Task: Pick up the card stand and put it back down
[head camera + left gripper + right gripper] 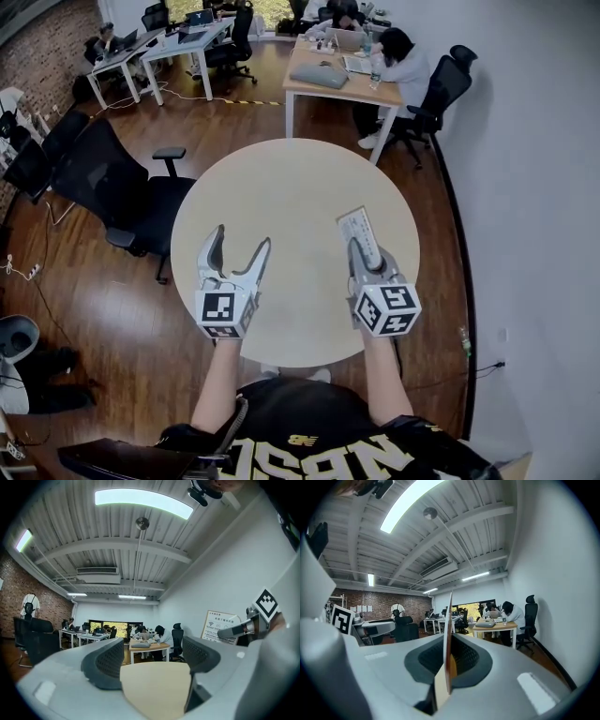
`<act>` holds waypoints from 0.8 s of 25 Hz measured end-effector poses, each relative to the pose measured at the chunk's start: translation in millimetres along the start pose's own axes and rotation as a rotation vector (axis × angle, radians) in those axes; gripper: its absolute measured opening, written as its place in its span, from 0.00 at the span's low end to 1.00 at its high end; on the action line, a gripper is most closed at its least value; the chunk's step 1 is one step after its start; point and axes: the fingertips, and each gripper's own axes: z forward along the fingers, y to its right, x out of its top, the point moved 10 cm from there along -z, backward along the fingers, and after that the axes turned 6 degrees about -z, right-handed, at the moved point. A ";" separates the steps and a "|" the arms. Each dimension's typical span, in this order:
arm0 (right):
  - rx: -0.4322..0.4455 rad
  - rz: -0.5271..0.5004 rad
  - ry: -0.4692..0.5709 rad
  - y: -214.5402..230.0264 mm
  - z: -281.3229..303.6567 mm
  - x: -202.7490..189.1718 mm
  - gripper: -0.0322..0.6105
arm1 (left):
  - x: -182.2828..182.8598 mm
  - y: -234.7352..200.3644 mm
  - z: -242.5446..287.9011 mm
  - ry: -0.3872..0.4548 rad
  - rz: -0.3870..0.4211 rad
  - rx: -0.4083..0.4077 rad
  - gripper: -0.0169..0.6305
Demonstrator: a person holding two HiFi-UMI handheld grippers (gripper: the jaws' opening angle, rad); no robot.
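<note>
1. Nearest the camera, the person's two forearms reach forward side by side over the near edge of the round table [281, 178], one gripper in each hand, both pointing roughly level and away from the body.
2. The left gripper [241, 240] sits over the table's left part. Its jaws stand wide apart with nothing between them, only bare tabletop showing through the gap.
3. The right gripper [365, 255] is over the table's right part, well apart from the left one. Its jaws are clamped on the card stand [358, 228].
4. The card stand is a thin white printed panel that sticks out forward past the jaw tips. In the right gripper view it appears edge-on and upright. Whether it touches the table cannot be told.
5. Beyond the table's left edge stands a black office chair [122, 192].
6. Farther off, people sit at a wooden desk [333, 86].
</note>
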 end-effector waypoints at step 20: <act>-0.004 -0.098 -0.172 106.7 16.1 -60.5 0.08 | -21.0 -40.3 24.7 -0.095 -0.017 -0.074 0.65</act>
